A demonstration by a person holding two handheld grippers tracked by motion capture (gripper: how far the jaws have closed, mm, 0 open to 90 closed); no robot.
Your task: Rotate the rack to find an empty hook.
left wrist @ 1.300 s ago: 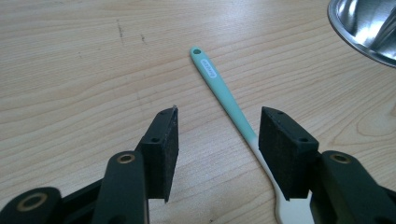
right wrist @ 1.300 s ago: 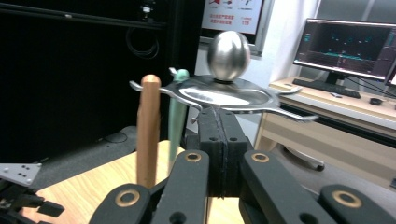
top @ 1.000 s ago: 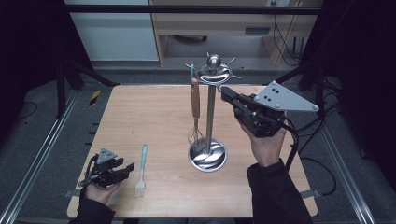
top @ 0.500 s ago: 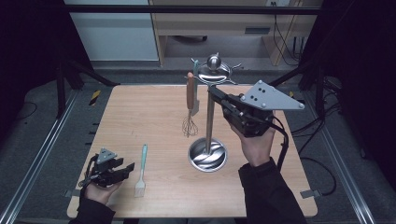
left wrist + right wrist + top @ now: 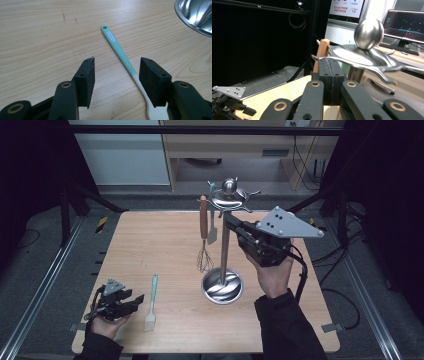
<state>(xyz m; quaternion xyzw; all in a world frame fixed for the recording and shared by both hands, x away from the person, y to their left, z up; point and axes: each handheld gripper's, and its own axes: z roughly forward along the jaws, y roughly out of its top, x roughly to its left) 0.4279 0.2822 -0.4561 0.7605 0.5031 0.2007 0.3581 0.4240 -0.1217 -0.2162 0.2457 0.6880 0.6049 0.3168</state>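
A steel utensil stand (image 5: 223, 288) rises from a round base at mid-table. From its hooked top (image 5: 229, 196) hang a wooden-handled whisk (image 5: 203, 227) and a small spatula (image 5: 212, 229). My right gripper (image 5: 231, 221) is raised beside the pole just under that top, jaws shut with nothing between them. In the right gripper view its tips (image 5: 331, 60) sit right at a hook arm, with the whisk handle (image 5: 323, 48) behind and the ball finial (image 5: 369, 30) above. My left gripper (image 5: 134, 300) rests low at the table's near left, open. A teal-handled brush (image 5: 117, 46) lies flat between its jaws (image 5: 116, 63), untouched.
The wooden table (image 5: 150, 245) has its front edge close to the left hand. The stand's base (image 5: 197, 12) lies a short way beyond the brush (image 5: 151, 301). Dark frame posts and rails flank the table. The left gripper (image 5: 229, 100) appears low in the right gripper view.
The right gripper has shifted left, closer to the stand's pole and hooked top. The left gripper and the brush have stayed put.
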